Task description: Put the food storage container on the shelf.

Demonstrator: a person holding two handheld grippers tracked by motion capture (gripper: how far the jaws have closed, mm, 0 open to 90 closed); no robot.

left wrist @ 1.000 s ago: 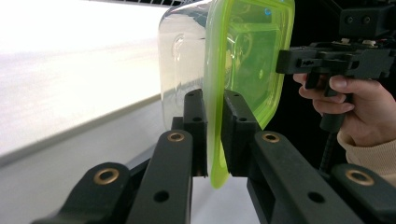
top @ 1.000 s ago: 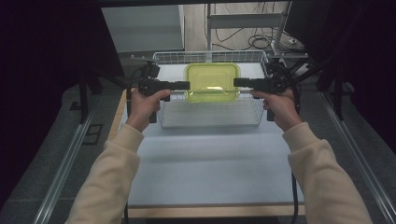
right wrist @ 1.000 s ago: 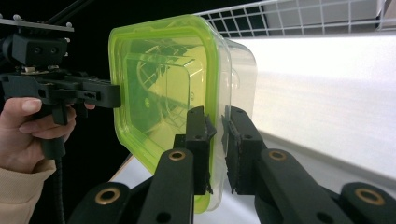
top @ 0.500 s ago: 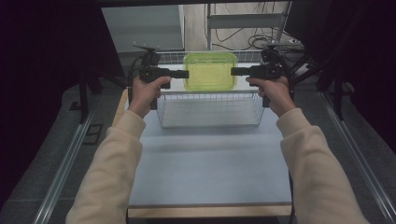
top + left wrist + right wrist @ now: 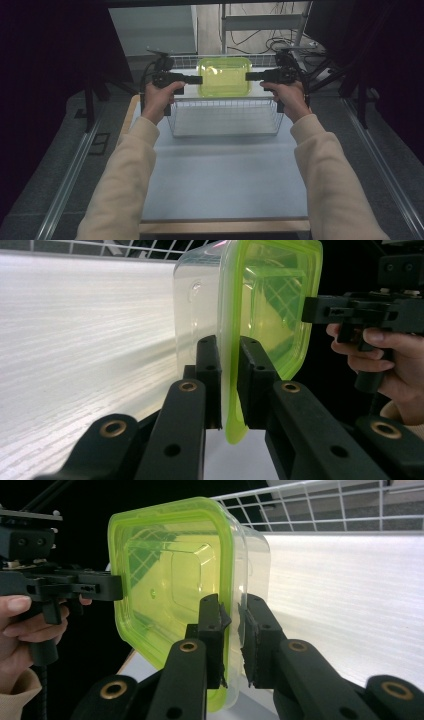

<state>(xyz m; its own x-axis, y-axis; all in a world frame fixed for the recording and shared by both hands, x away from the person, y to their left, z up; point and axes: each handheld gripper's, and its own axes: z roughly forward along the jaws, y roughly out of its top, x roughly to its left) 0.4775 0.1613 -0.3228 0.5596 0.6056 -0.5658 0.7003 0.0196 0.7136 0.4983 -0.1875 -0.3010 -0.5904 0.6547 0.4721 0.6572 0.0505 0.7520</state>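
A clear plastic container with a lime-green lid [image 5: 223, 76] hangs level, lid up, over the far part of a wire basket [image 5: 225, 119]. My left gripper [image 5: 200, 79] grips its left edge and my right gripper [image 5: 248, 76] its right edge. In the left gripper view, the black jaws are shut on the lid's rim [image 5: 229, 390], and the right gripper [image 5: 307, 310] meets the container [image 5: 270, 305] on the far side. In the right gripper view, the jaws pinch the lid's rim [image 5: 231, 630] of the container [image 5: 170, 575], with the left gripper [image 5: 117, 587] opposite.
The basket stands at the far end of a pale table top [image 5: 225, 180] with a wooden front edge. Cables and a metal frame [image 5: 260, 22] lie beyond the table. Metal rails [image 5: 65, 185] run along both sides on the floor.
Both hands have carried the container away from the person, from over the basket's middle to its far part. Both grips on the lid's rim stay the same.
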